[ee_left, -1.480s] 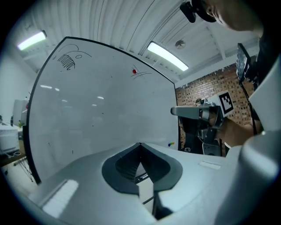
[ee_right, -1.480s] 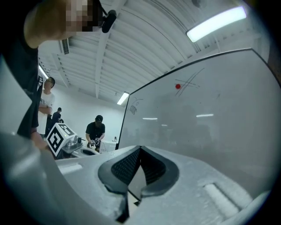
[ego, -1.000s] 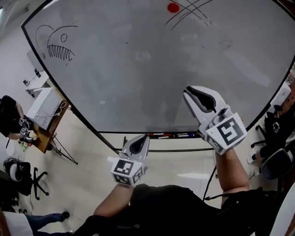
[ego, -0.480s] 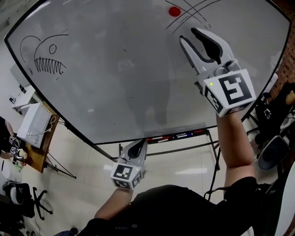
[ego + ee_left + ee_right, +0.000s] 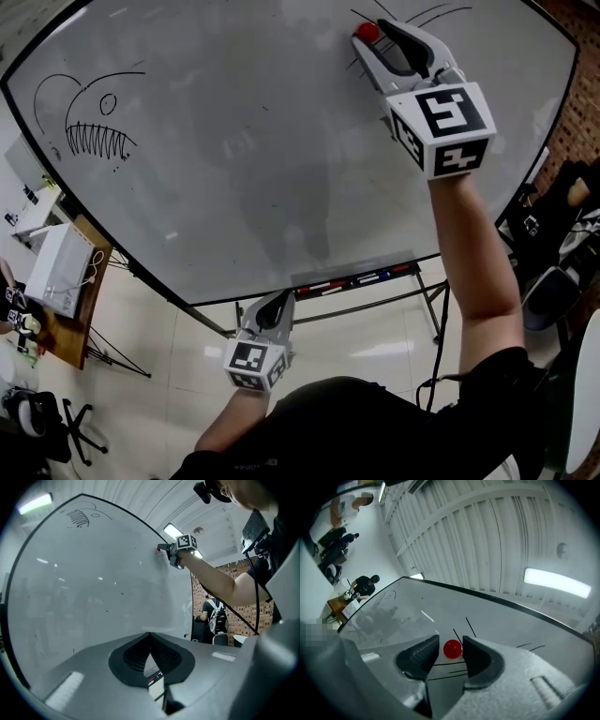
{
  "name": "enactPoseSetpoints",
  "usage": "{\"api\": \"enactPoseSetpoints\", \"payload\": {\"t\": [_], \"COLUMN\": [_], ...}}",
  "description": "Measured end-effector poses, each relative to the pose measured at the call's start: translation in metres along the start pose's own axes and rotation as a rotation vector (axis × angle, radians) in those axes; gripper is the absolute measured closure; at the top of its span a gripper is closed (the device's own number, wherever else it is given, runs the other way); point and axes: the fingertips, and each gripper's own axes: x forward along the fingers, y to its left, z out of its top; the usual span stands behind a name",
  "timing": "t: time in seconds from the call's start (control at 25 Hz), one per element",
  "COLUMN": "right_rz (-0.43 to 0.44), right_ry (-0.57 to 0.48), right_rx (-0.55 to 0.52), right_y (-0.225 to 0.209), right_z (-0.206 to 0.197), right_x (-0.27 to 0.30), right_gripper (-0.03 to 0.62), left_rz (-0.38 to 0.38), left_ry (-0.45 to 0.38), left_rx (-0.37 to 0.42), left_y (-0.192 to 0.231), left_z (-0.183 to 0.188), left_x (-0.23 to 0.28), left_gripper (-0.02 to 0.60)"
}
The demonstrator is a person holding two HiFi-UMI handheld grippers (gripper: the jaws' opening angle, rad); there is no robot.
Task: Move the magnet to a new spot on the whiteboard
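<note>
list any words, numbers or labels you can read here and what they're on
No readable text anywhere.
whiteboard: only a fish sketch and black lines, no writing.
marker cubes: black square patterns, not letters.
shirt: faint print, too small to read.

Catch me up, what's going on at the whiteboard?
A person holds a gripper in each hand. The right gripper is up at the red magnet near the top edge of the whiteboard; its fingers have just been opening and stand apart astride the magnet, not yet pinching it. The left gripper hangs low by the marker tray, shut and empty.
</note>
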Motion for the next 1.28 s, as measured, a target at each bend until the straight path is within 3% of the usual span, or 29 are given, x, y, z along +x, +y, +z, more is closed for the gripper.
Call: {"api": "enactPoseSetpoints", "payload": {"t": [0.24,0.36,0.72,1.08,1.28], "right_rz": [-0.042,-0.051,-0.019,0.134,0.206], "right_ry": [0.062,0.064,0.086,0.074,0.091], "right_rx": [-0.103,-0.124,-0.073,0.100,0.248], "right_y": [0.005,0.009,0.016,0.071,0.114], "right_z": [-0.009,-0.009,-0.017,-0.022,-0.043], "right_x": [0.011,0.011,0.008,-0.021,-0.059], "right_gripper": [0.454,0.485,0.487,0.487,0.487], "left_rz": [0.002,0.008,0.009,0.026,0.041], "left_ry": [-0.011,-0.014,-0.012,-0.018,-0.028], "left_rx": [-0.005,-0.009,-0.019,-0.023,-0.023], "left_y": [0.006,0.008,0.007,0.014,0.020], "left_z": [0.001,-0.001,-0.005,-0.007,-0.007], "left_x": [-0.004,-0.008,-0.019,-0.028,-0.034], "left_gripper": [0.565,0.565,0.565,0.565,0.565]}}
